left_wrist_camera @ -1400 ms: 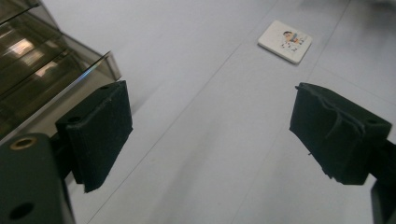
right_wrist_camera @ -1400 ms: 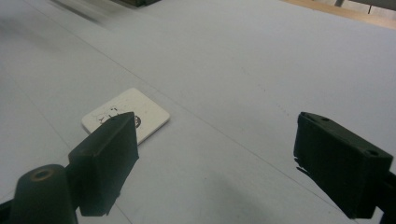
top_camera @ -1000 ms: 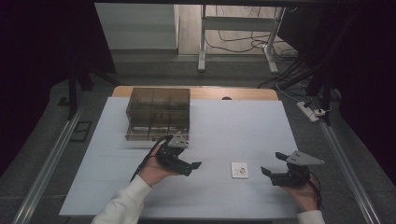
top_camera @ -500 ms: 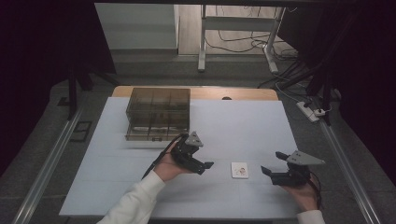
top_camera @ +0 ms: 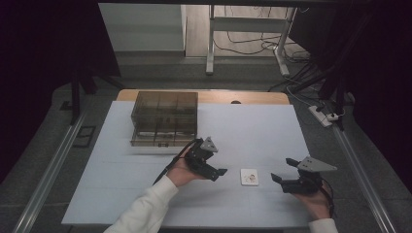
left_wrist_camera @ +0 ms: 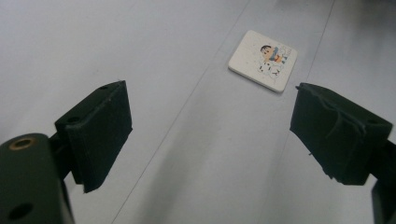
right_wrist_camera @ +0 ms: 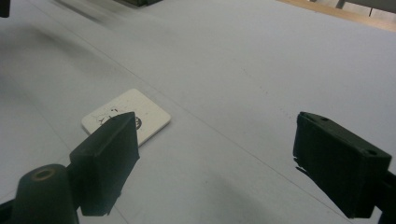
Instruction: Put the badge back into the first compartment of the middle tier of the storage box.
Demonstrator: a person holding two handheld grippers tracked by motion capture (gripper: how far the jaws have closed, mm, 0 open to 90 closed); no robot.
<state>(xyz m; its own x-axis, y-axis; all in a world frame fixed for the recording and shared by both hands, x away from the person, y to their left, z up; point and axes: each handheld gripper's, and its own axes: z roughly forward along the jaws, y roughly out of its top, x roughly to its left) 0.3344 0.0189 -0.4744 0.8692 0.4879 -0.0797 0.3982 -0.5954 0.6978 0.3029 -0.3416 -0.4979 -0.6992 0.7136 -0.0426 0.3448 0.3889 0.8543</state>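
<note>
Two claws are out over the white bench (top_camera: 145,194), and one small square tile (top_camera: 249,176) with a cartoon print lies flat between them, untouched. The left claw (top_camera: 219,171) sits at about 9 o'clock from the tile, just beside it and pointing its way. Through the left gripper view the jaws stand wide apart with nothing between them, and the tile (left_wrist_camera: 263,60) lies ahead at roughly 1 o'clock, clear of both pads. The right claw (top_camera: 278,178) waits at about 3 o'clock from the tile, a little farther off, also spread wide and empty; in the right gripper view the tile (right_wrist_camera: 126,116) peeks out behind the near jaw at 10 o'clock.

Far back on the bench, at 11 o'clock from the tile, stands a smoky clear drawer box (top_camera: 164,118).

This looks like the approach for a pick, left claw leading. Next call: bring it forward until the jaws straddle the tile's edges, get low to the bench, then close. A thin flat piece like that will likely be fiddly to lift.
</note>
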